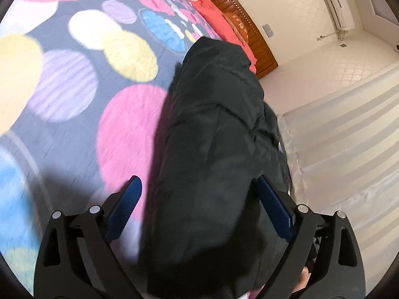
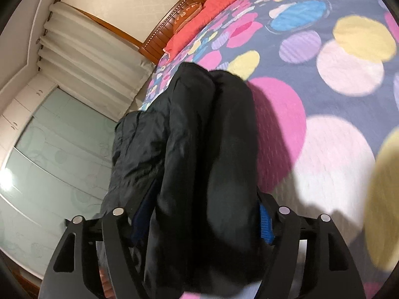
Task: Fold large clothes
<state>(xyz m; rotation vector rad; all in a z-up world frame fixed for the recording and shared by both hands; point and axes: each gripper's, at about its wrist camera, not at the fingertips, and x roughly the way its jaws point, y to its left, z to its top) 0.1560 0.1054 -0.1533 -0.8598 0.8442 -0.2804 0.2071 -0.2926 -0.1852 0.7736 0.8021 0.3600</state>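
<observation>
Lifting black garment mid-fold: left gripper fingers wide, right gripper pinching fabric; next lay onto bed.

We see a black garment lying on a bedspread of slate blue-grey, patterned with big overlapping dots in pink, pale yellow, white, sky blue and striped lilac. Beyond the garment we see a coral-red pillow against a reddish-brown wooden headboard. The left claw is black with ribbed dark-blue pads. The wall behind the headboard is cream.
</observation>
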